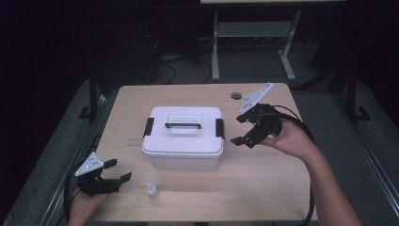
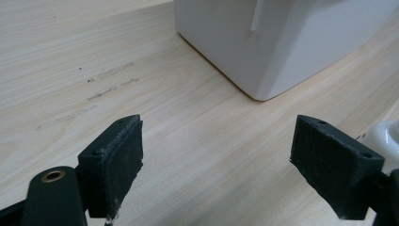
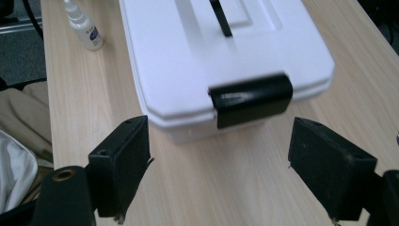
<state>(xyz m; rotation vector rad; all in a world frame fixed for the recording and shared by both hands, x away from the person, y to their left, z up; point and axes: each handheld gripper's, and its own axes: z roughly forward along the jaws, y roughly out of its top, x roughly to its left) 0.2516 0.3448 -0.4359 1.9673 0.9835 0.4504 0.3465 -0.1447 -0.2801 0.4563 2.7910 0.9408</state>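
At the lower left of the high view, the left gripper rests low at the near edge of the table, its jaws spread wide with nothing between them. In the left gripper view the same jaws frame bare wood, with a corner of the white box at the upper right and a sliver of the small dropper bottle at the right edge. Just right of that gripper in the high view, the dropper bottle stands upright near the front edge, untouched and apart from the box. In the middle of the frame sits the white box, its lid on, the dark handle lying flat in its recess and both black side latches apparently still down; its contents cannot be seen, since the walls are opaque and the lid is shut. At the centre right, the right gripper is held above the table just beside the box's right end, jaws open and empty. In the right gripper view the near latch lies ahead, between the lines of the two jaws but not touched by them. Judging from this, the work is at its very start: the right-hand latch looks to be the first target, nothing has been unlatched, and opening the lid and handling the bottle are all still to come.
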